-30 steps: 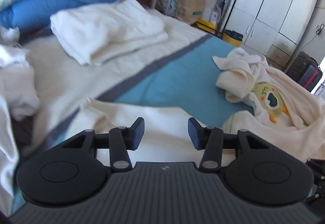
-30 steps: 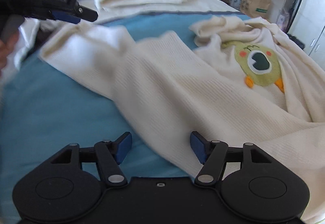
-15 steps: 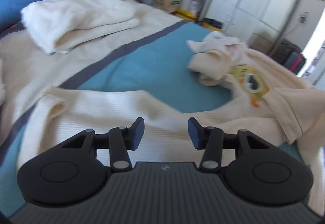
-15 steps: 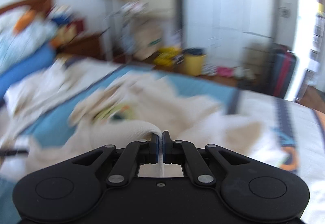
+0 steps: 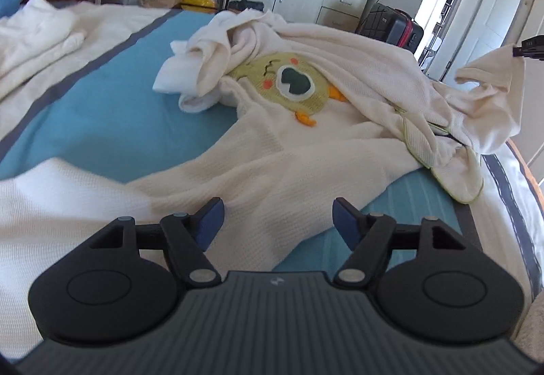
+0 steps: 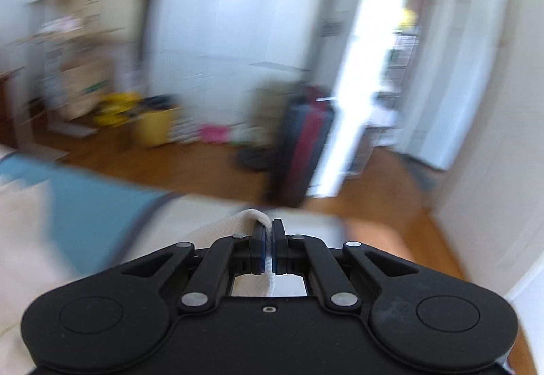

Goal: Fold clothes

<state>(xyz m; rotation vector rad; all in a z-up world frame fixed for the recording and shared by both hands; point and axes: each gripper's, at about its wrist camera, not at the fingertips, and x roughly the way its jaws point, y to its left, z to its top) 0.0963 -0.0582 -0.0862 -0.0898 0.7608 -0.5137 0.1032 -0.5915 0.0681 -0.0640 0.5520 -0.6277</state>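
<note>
- Cream knitted sweater lies spread over the blue middle of the bed, crumpled, its front up, with a green cartoon patch showing on the chest.
- One sleeve of it runs toward the near left edge of the bed and passes under the left gripper; the other sleeve is bunched into a heap just beyond the patch, toward the far edge.
- Left gripper: its jaws have just been opening and stand wide apart, blue pads on either side of the sleeve cloth below, not pressing on it.
- At the right edge of the bed a corner of the sweater is lifted clear of the cover and drawn up to a dark tip at the picture's right border, seemingly the right gripper.
- Right gripper: in its own view the jaws are closed tight on a fold of the cream knit, a loop of cloth standing up just past the pads and more showing beneath them.
- That view is heavily blurred; a wooden floor, a dark red suitcase and pale wardrobe doors can be made out beyond the bed's edge.
- Folded white cloth lies at the far left corner of the bed, well apart from the sweater.
</note>
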